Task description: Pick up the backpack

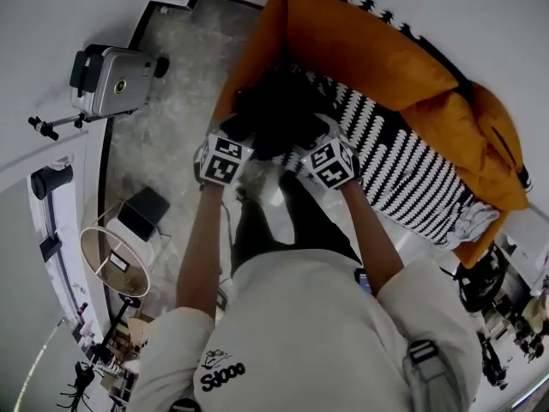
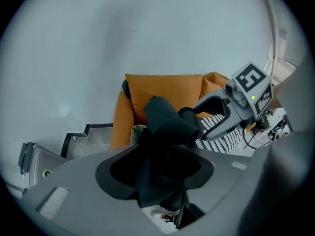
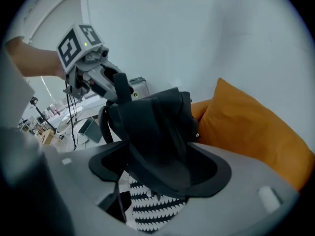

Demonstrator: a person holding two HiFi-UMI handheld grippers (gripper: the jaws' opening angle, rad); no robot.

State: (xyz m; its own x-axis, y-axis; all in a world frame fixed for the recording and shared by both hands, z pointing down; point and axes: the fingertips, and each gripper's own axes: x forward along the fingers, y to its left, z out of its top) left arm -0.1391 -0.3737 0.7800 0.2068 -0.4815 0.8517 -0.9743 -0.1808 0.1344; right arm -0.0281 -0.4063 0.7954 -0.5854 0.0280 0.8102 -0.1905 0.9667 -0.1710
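Closest to me, both tools are down on the load. The left gripper (image 1: 243,131) has its jaws spread wide, and its own view shows a fold of black fabric standing up between them without being pinched. The right gripper (image 1: 310,134) is the same: jaws fully apart, with a thick dark panel of the bag filling the gap but not clamped. So neither one has a grip yet.

Between and just beyond the two tools is the backpack (image 1: 276,110), a black, slumped mass. It sits at the near edge of the black-and-white patterned blanket (image 1: 403,174), up against the orange cushions (image 1: 360,50) behind it. I can't make out a strap or top handle for certain (the fabric is all one dark tone from here).

I'd judge this to be the grasp step, with the approach done and the closure pending. Next I'd want both sets of jaws closed on a firm bunch of material, ideally a seam or strap rather than loose cloth. Then both should lift together so the bag doesn't sag or slip from one side.

Farther off to the left are the grey stone floor (image 1: 171,101) and a silver case (image 1: 116,80), both well clear of the lift.
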